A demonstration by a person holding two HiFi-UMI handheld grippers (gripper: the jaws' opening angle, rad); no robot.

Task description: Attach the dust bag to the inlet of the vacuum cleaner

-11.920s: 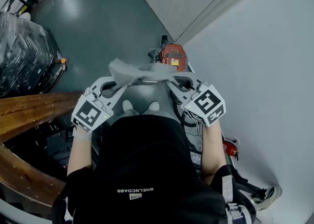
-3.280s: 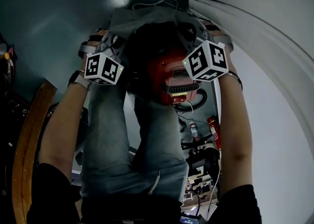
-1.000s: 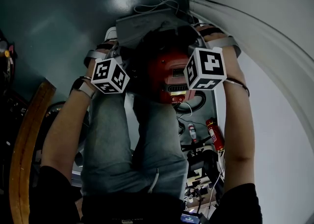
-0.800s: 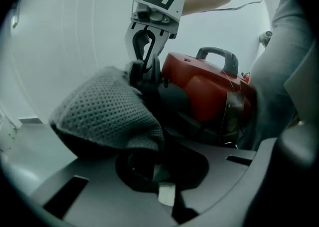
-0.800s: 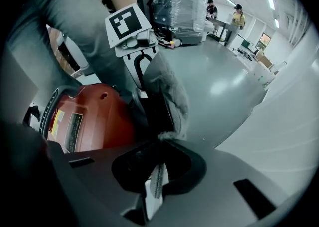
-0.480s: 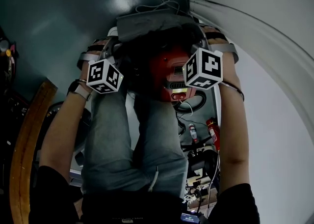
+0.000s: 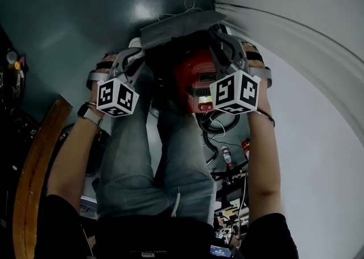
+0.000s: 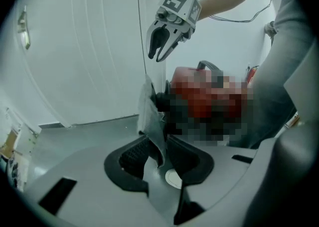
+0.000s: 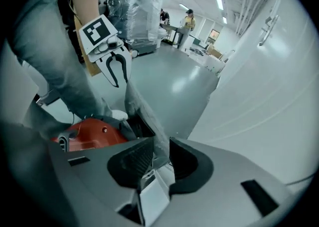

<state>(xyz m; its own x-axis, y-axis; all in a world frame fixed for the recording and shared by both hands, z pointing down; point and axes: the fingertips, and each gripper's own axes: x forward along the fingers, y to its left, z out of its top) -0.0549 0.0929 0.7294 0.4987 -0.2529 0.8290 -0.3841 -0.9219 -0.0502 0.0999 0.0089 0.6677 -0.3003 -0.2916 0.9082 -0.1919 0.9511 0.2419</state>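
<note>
Now the flat grey fabric dust bag [image 7: 176, 24] sits stretched across the far end of the red canister vacuum cleaner [image 7: 194, 79]. The left gripper [image 8: 160, 152] pinches one edge tightly, the right gripper [image 9: 158, 154] is clamped on the opposite edge, above the dark glossy floor [image 7: 85, 19]

The person wears a black short-sleeved top [image 7: 142, 235], faded blue-grey jeans [image 7: 139, 161] and a light wristband [image 7: 89, 113] on the left wrist. The left claw [image 8: 160, 154] and right claw [image 9: 158, 159] are pale grey moulded shells with dark ribbed pads [image 8: 133, 158], each carrying a white cube [image 7: 116, 96] printed with black square markers.
</note>
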